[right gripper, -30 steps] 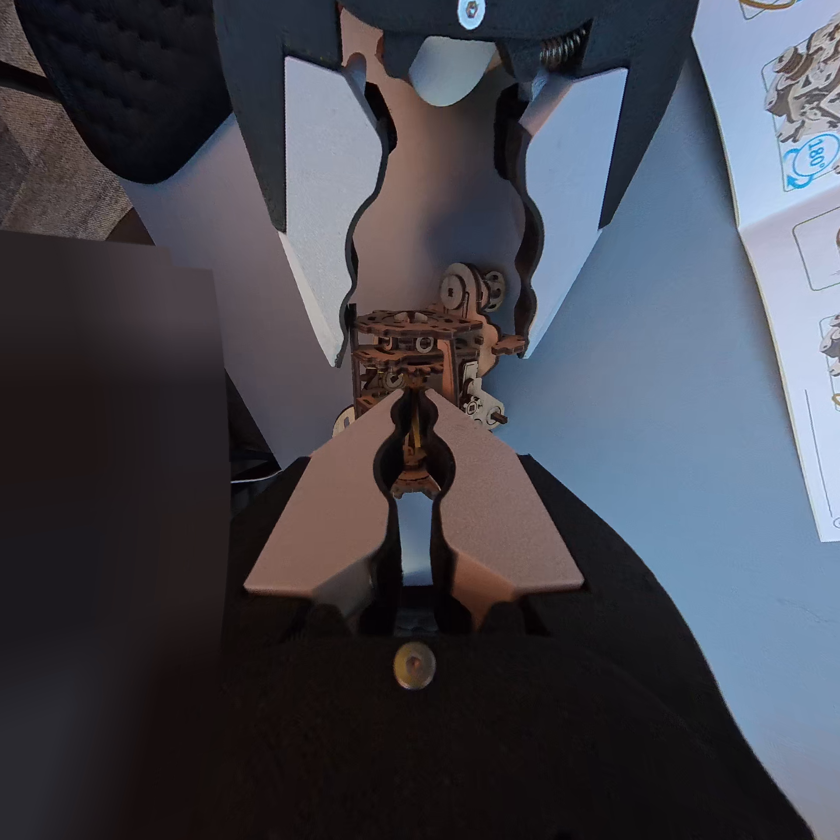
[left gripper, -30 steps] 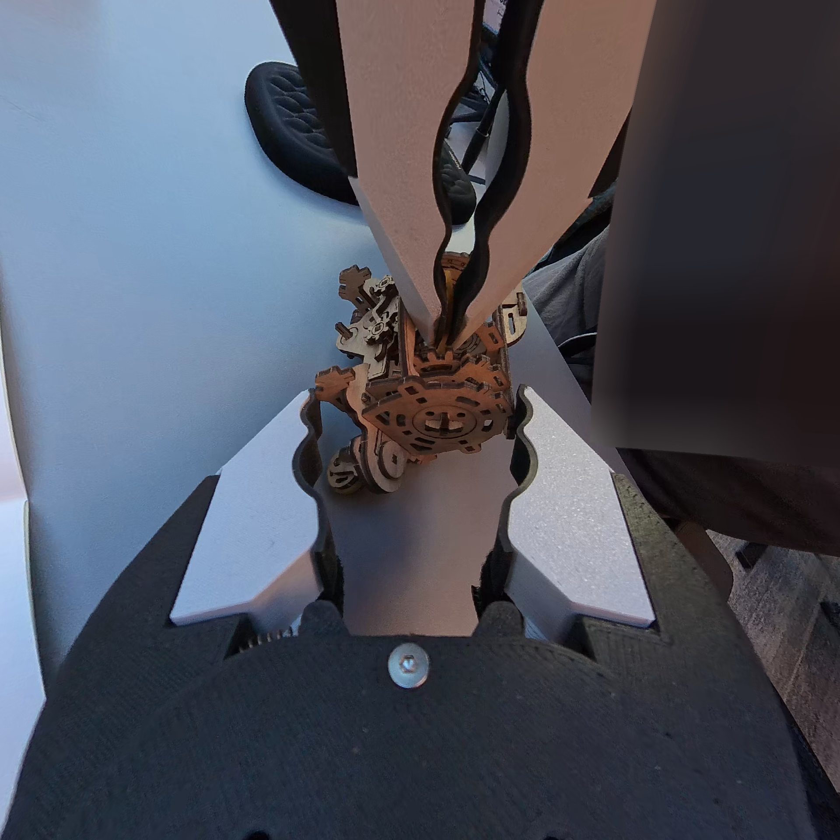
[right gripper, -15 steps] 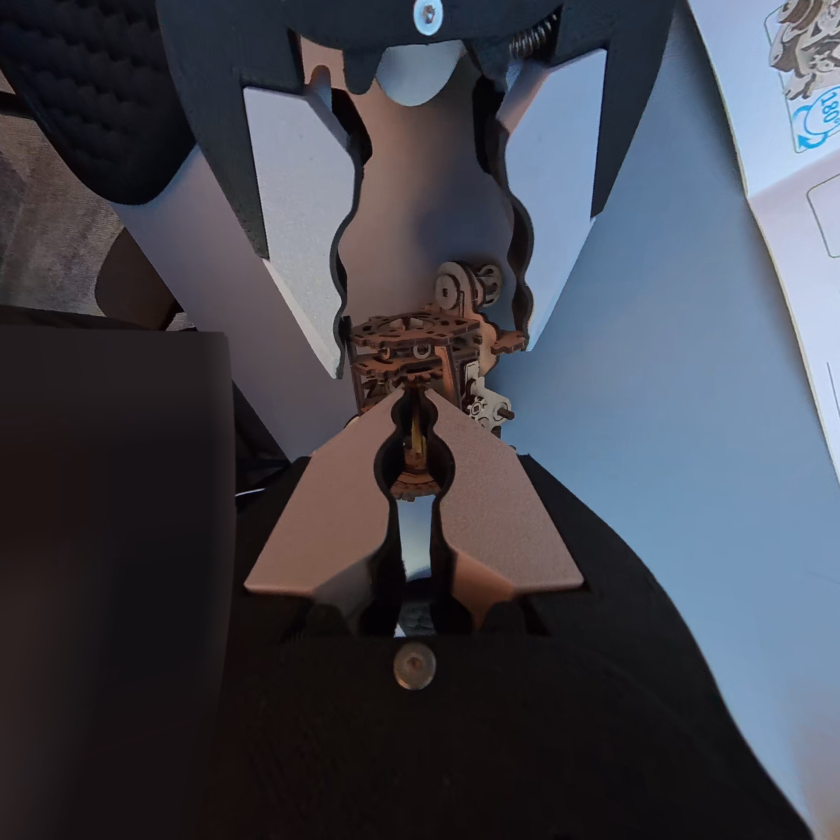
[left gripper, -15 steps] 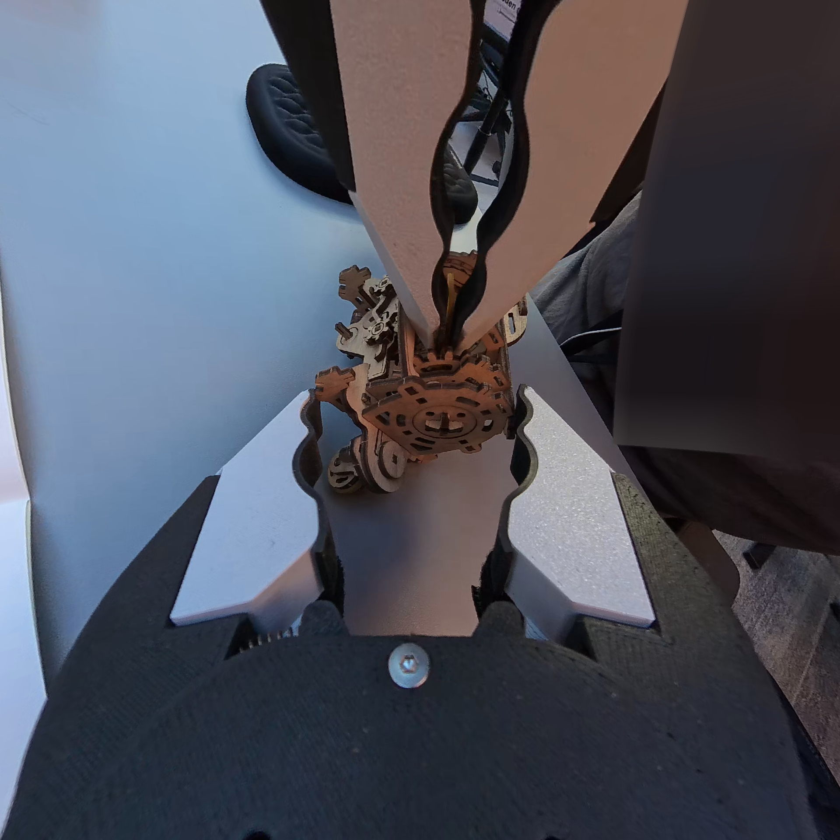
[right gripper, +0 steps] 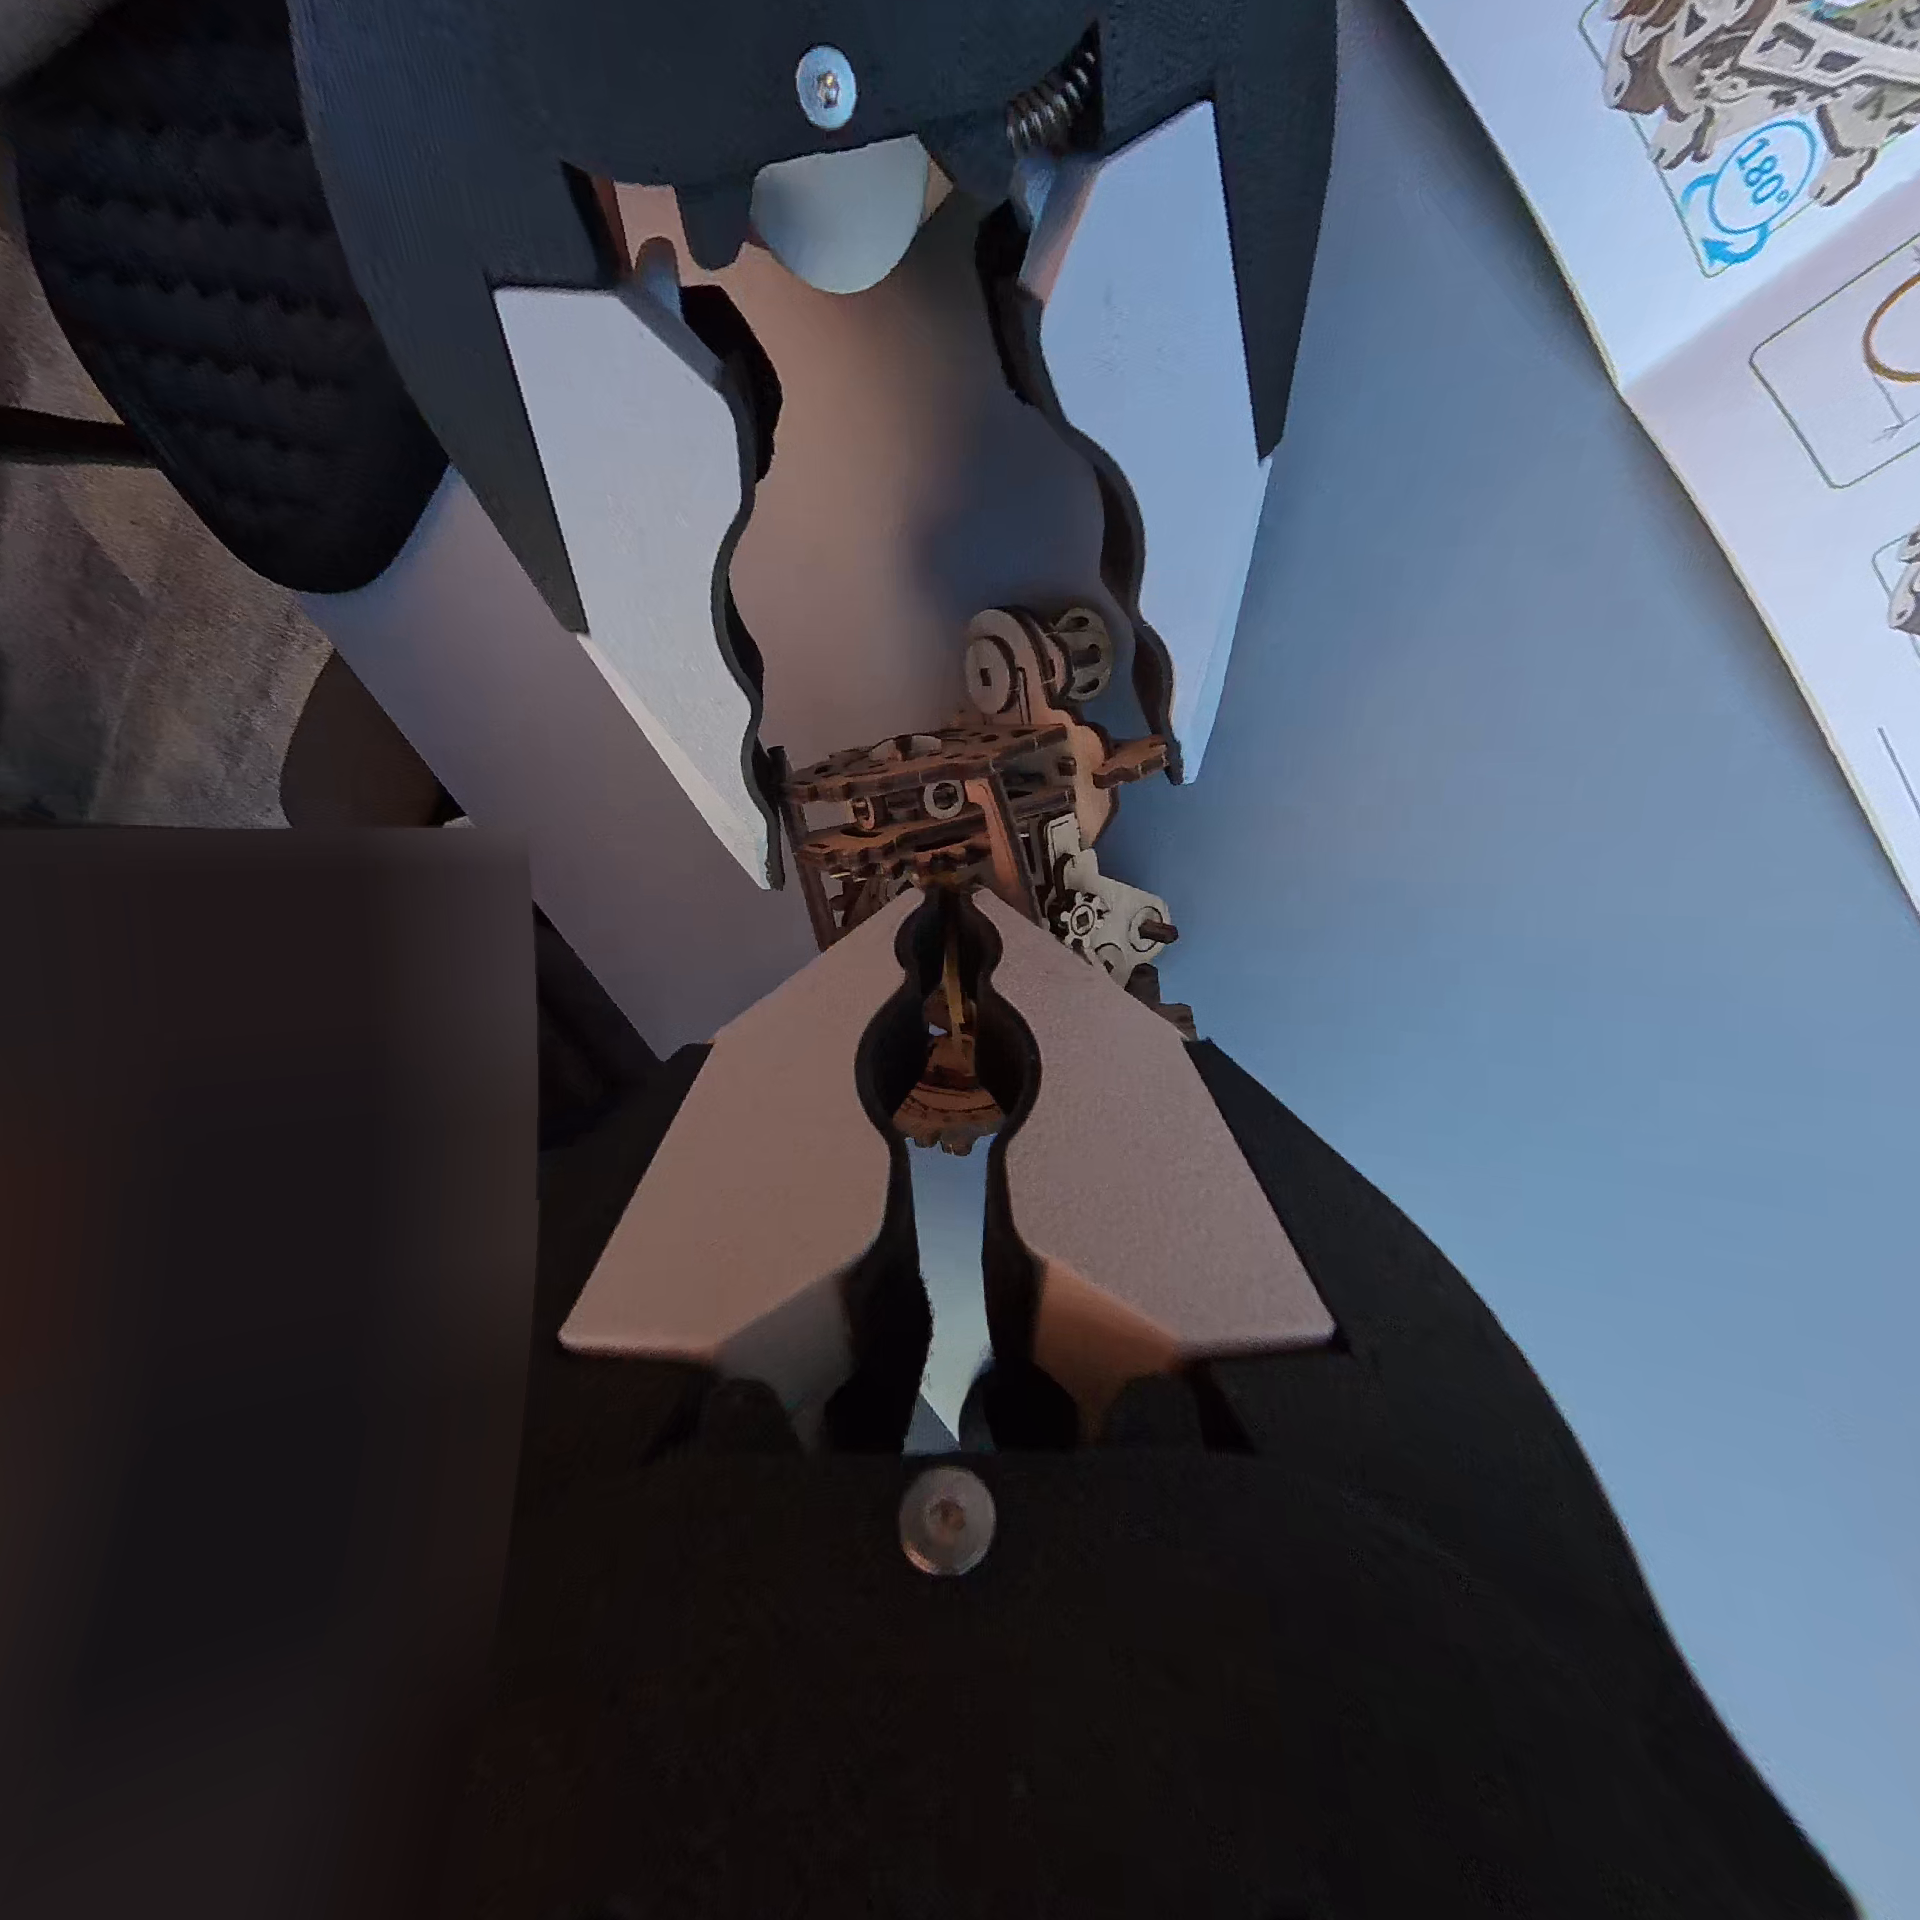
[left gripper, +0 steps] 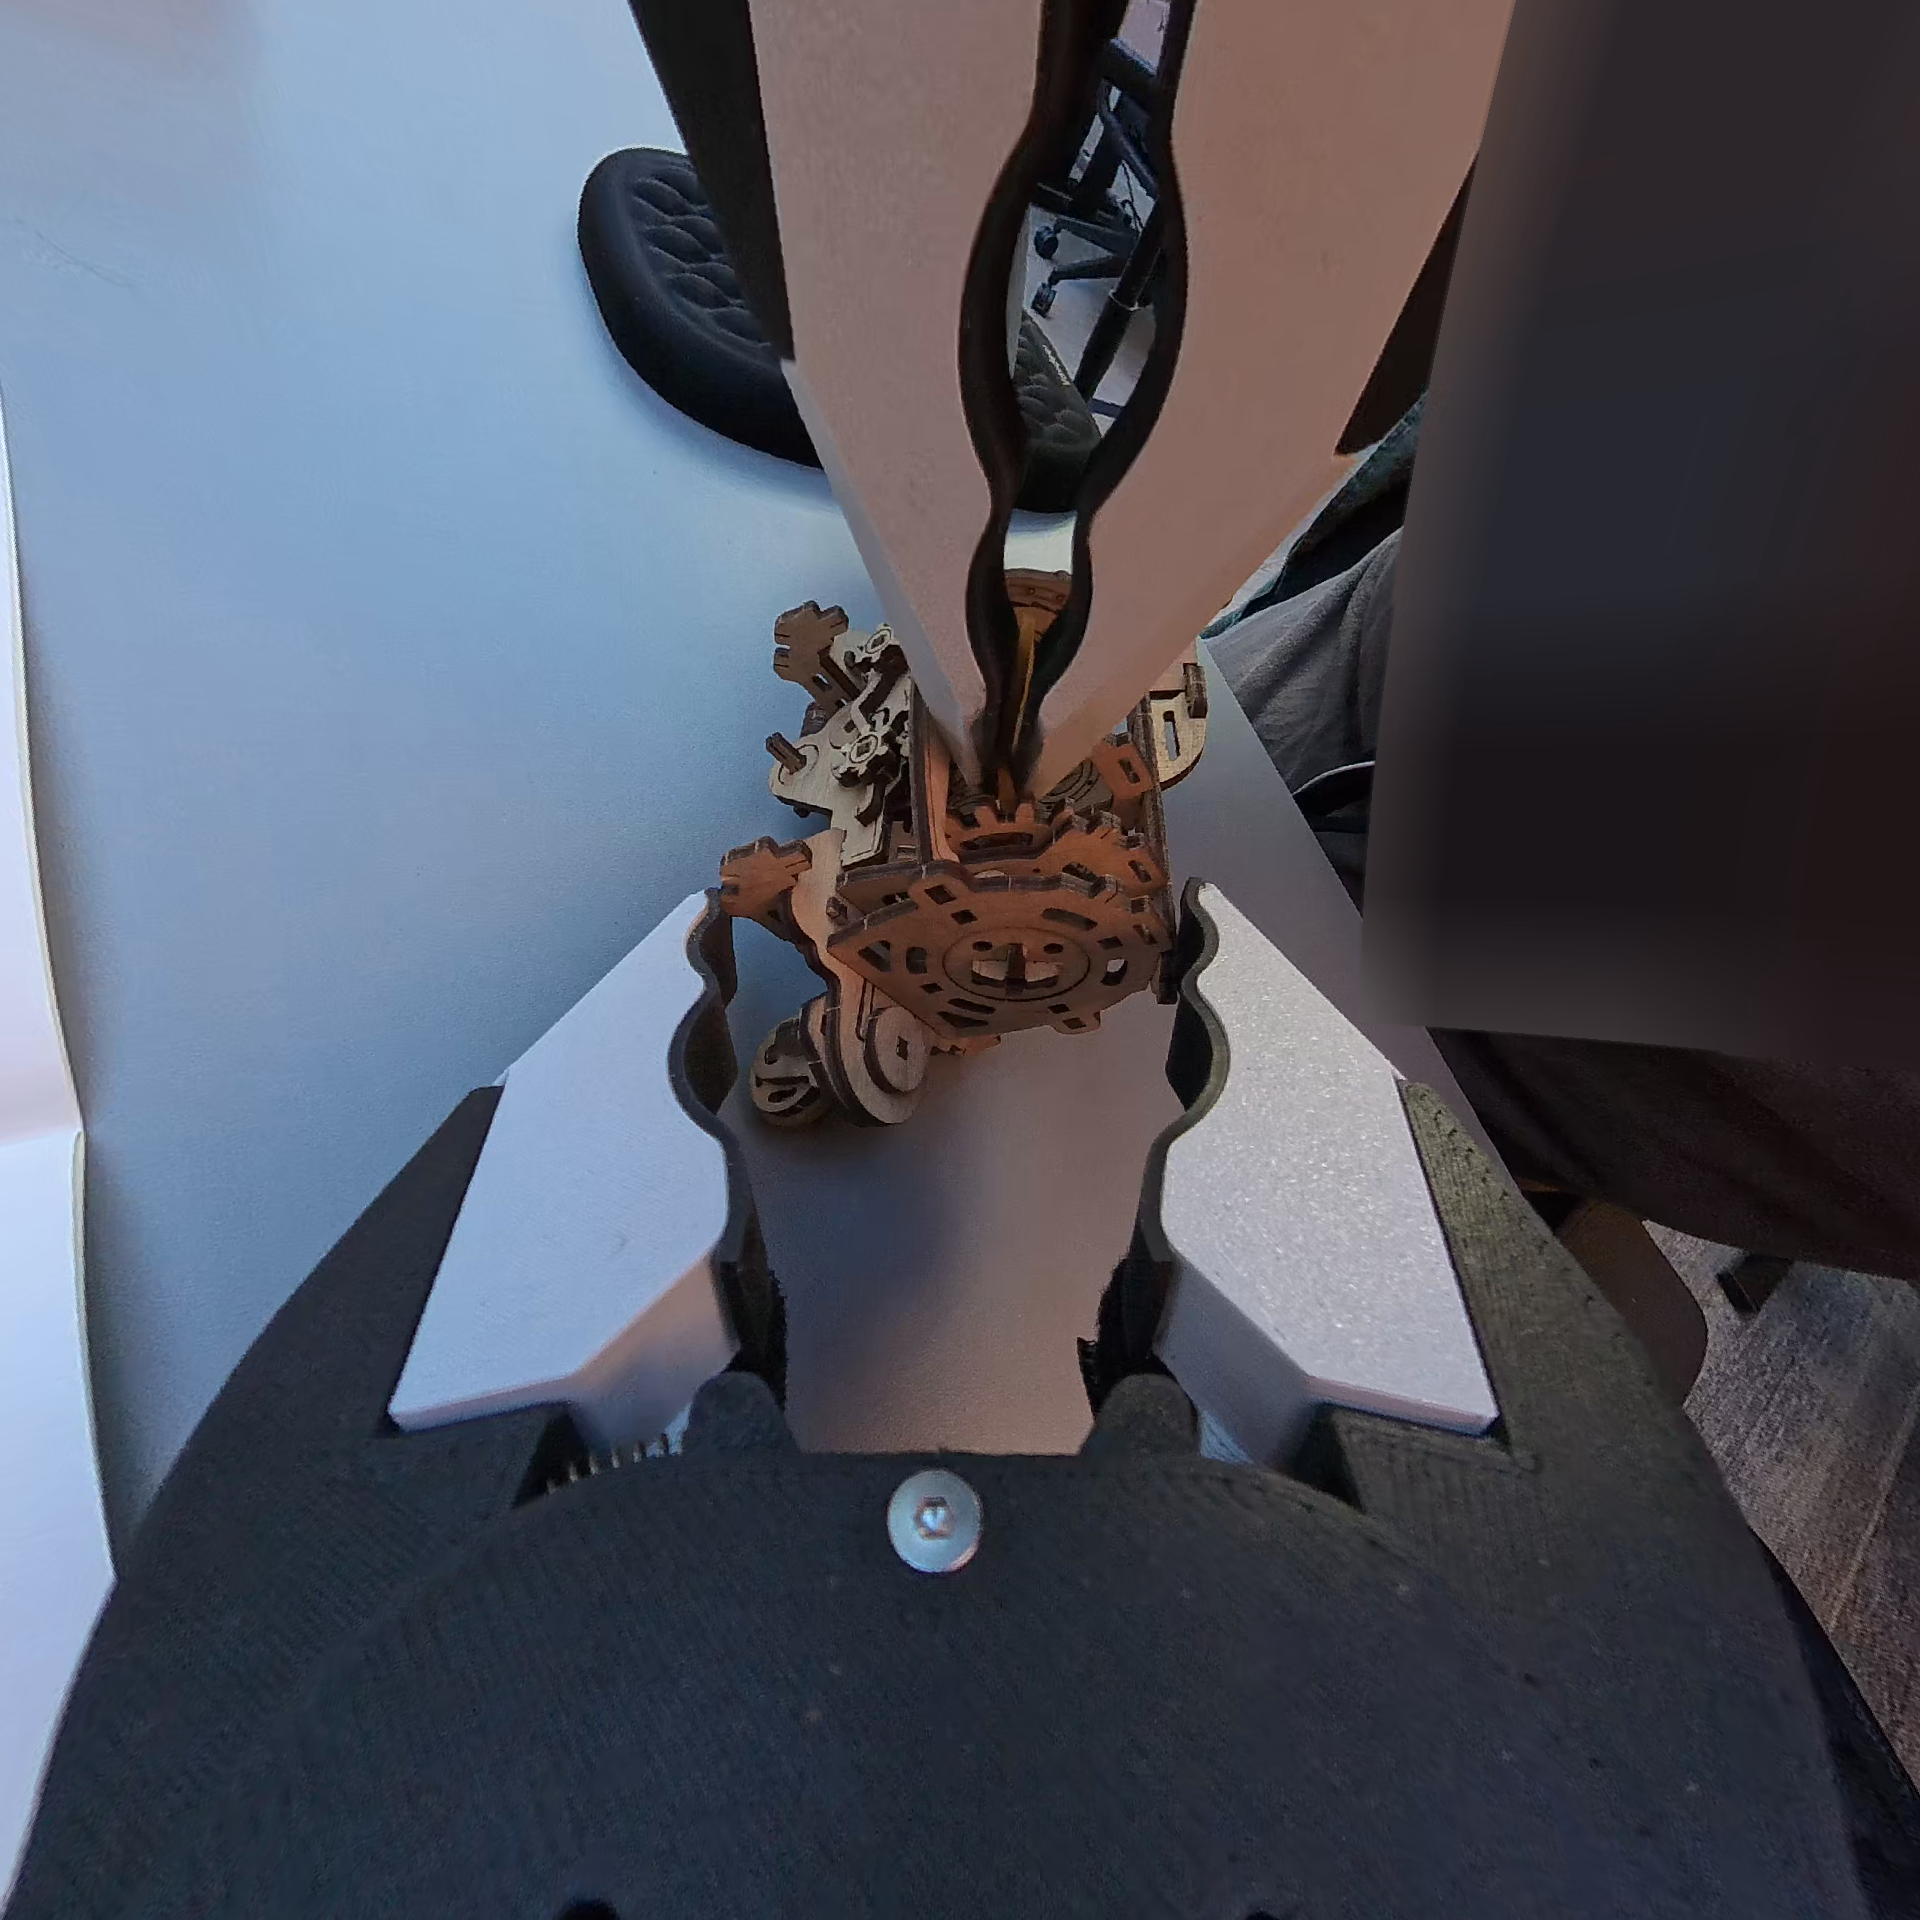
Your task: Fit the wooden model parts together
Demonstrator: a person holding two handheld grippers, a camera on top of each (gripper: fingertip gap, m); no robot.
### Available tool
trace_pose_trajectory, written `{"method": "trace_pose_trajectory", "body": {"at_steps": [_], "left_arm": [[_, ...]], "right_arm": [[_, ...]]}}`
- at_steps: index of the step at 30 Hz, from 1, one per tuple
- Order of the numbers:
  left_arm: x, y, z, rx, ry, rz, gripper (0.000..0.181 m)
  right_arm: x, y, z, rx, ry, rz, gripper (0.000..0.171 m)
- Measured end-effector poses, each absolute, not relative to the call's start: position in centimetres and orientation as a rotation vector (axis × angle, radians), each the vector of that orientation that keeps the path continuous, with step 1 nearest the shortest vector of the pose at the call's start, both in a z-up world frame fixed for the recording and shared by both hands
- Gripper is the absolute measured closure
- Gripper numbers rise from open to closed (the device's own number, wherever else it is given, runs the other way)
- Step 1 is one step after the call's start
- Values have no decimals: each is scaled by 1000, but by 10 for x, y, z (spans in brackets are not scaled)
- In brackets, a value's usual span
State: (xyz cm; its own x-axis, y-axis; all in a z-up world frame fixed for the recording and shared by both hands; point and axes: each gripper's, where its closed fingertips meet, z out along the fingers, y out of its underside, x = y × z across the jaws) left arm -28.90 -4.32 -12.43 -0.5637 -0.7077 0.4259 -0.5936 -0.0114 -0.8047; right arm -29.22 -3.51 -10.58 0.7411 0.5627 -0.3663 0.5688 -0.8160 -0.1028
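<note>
The wooden model (left gripper: 977, 914), a laser-cut gear assembly with a hexagonal plate, stands on the white table (left gripper: 312, 623) close to its edge. My left gripper (left gripper: 951, 914) is shut on the model, one fingertip on each side. It also shows in the right wrist view (right gripper: 977, 779), with the model (right gripper: 935, 810) between its tips. My right gripper (right gripper: 948, 899) comes from the opposite side. It is shut on a small wooden part (right gripper: 951, 1081), a thin piece with a toothed disc, and its tips touch the model's top. The right gripper (left gripper: 1003, 748) and the part (left gripper: 1023, 644) show in the left wrist view too.
An open instruction booklet (right gripper: 1766, 312) lies on the table at the right. A black padded chair seat (left gripper: 675, 301) sits beyond the table edge. A person's grey trouser leg (left gripper: 1309, 675) is just past the edge by the model. My two grippers' fingertips are within a few centimetres of each other.
The right gripper has tilted slightly and pressed a little closer to the model, still holding the small part. The left gripper and the model have stayed put.
</note>
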Motion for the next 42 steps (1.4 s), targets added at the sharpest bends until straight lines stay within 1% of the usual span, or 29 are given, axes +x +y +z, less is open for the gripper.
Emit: {"method": "trace_pose_trajectory", "body": {"at_steps": [11,18,23,27,29,30,31,32,34,35,37,40,42], "left_arm": [[-289,-44,-124,-1414,2136,-1648,98],[-291,-45,-125,-1420,2142,-1666,98],[-291,-44,-124,-1429,2132,-1683,97],[-290,-34,-113,-1431,2043,-1731,91],[-291,-20,-105,-1437,1969,-1725,93],[-291,-13,-98,-1434,1917,-1736,100],[-291,-4,-88,-1435,1847,-1751,112],[-292,3,-76,-1416,1774,-1782,118],[-294,10,-49,-1355,1656,-1856,137],[-294,11,-40,-1345,1631,-1873,141],[-292,2,-37,-1360,1668,-1873,143],[-285,-10,-39,-1412,1696,-1880,156],[-283,-18,-36,-1412,1682,-1946,161]], "right_arm": [[-287,-40,-106,2859,965,-587,171],[-288,-42,-103,2781,909,-702,171],[-293,-42,-94,2765,884,-891,171],[-290,-37,-91,2788,897,-981,171],[-290,-33,-88,2815,934,-1032,171],[-290,-30,-84,2837,962,-1058,171],[-290,-27,-80,2856,1002,-1089,171],[-291,-25,-75,2874,1047,-1118,171],[-292,-21,-65,2918,1144,-1148,171],[-292,-19,-61,2937,1190,-1156,171],[-292,-16,-54,2976,1262,-1162,171],[-291,-17,-50,2994,1329,-1157,171],[-290,-19,-51,2991,1344,-1153,171]]}}
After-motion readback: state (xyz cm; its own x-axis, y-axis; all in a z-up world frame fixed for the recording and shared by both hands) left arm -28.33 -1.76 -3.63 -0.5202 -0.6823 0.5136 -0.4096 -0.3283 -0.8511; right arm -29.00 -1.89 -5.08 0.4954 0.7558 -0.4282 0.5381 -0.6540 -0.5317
